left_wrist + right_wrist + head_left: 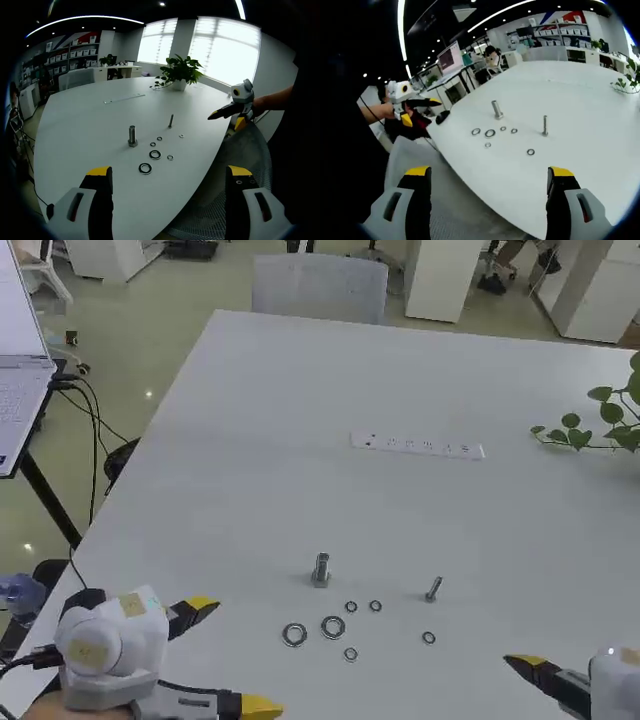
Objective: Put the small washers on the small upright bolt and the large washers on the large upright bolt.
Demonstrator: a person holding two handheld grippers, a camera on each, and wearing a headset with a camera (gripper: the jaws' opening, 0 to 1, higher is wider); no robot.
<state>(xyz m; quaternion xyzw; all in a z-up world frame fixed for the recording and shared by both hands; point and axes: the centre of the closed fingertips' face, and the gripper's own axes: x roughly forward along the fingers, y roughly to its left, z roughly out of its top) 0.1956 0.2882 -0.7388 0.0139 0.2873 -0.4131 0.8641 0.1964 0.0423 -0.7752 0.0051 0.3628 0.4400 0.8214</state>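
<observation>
At the near edge of the worktop (250, 440) the person holds both tools back from the work. The left gripper (232, 657) hangs over the near left corner, its jaws spread wide with nothing between them. The right gripper (489, 172) waits at the near right, just as wide apart and just as empty.

A little in from that edge, between the two grippers, the washers lie flat and apart from one another. The large washers (294, 634) are side by side, and the small washers (351, 607) are scattered around them, one off to the right. Just beyond, the bolts stand head down: the large bolt (321, 570) behind the large washers, and the small bolt (433, 588) well apart to its right. Further on, a power strip (417, 445) lies across the middle, and a plant (600, 425) leans in from the right edge.

The washers look like thin metal rings, light, hard and slick. Lying flat, they offer the jaws very little to bite on. I would take one across its rim with the tips pressed down to the surface, and expect it to skid or flick away if squeezed off-centre. The bolts seem to stand loose, so a nudge could topple them.
</observation>
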